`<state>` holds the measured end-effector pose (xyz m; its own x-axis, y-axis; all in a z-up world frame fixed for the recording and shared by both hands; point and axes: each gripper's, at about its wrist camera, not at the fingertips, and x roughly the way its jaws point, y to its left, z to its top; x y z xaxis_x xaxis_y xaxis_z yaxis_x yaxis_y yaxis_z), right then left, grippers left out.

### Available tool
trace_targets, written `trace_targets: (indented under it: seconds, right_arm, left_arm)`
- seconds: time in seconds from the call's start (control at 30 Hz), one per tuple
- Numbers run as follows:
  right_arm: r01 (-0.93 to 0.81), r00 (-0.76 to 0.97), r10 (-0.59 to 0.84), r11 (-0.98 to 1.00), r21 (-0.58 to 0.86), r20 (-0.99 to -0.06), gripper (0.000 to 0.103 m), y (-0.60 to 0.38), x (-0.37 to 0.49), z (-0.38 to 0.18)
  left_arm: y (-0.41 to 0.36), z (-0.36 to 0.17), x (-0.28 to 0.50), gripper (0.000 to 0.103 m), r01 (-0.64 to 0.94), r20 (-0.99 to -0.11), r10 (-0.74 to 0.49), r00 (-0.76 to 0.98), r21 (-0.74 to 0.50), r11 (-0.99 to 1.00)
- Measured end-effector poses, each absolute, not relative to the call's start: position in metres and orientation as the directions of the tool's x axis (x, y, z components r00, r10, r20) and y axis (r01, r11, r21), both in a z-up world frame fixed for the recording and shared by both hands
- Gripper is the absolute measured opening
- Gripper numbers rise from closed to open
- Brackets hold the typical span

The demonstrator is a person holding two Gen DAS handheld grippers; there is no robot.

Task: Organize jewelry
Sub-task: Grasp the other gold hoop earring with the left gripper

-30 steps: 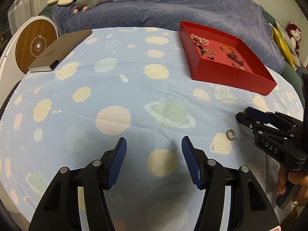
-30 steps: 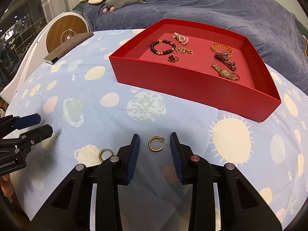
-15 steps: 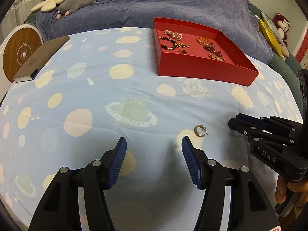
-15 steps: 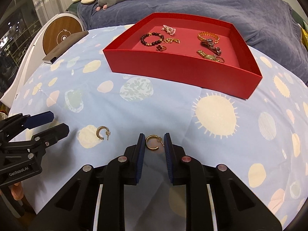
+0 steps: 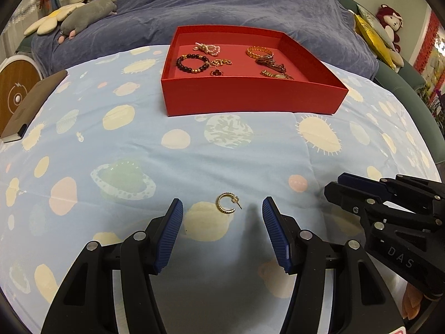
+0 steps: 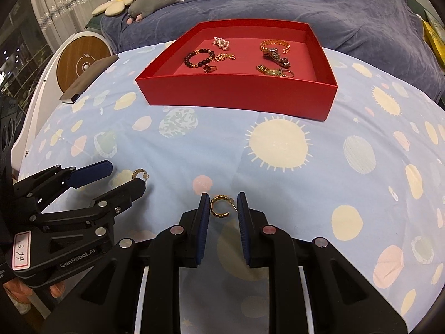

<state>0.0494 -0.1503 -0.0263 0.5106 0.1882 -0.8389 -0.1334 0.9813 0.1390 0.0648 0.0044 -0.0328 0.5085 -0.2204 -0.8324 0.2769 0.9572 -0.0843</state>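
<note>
Right gripper (image 6: pixel 222 211) clamped on 1 gold hoop earring (image 6: pixel 220 206) above patterned tabletop (image 6: pixel 278 144). Left gripper (image 5: pixel 222 231) wide, second earring (image 5: pixel 226 203) flat between fingertips (image 5: pixel 173 222), untouched. Red tray (image 5: pixel 250 94) with bracelets beyond.

Matt red card tray (image 5: pixel 250 100); shiny gold metal hoop earring (image 5: pixel 226 202); soft printed cloth cover (image 5: pixel 139 150); ribbed blue claw pads (image 5: pixel 168 239).
</note>
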Motion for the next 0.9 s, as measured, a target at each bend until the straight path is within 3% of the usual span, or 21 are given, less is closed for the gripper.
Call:
trace_targets:
  seconds: [0.23,0.53,0.9]
  right_arm:
    - [-0.117,0.511,0.182,0.983,0.142,-0.840,0.020,-0.163,0.042,-0.026]
    - [-0.118,0.511,0.182,0.983,0.141,-0.840,0.020,-0.163,0.041,-0.024]
    - [-0.123,0.508,0.186,0.982,0.143,-0.841,0.020,-0.159,0.041,-0.024]
  left_arm:
    - [-0.007,-0.041,0.064,0.045,0.284,-0.836,-0.189,0.515,-0.042,0.958]
    - [-0.005,-0.042,0.066,0.017,0.267,-0.823,-0.169,0.543,-0.023,0.964]
    - [0.003,-0.039,0.065,0.015,0.267,-0.828,-0.210,0.520,-0.076,0.961]
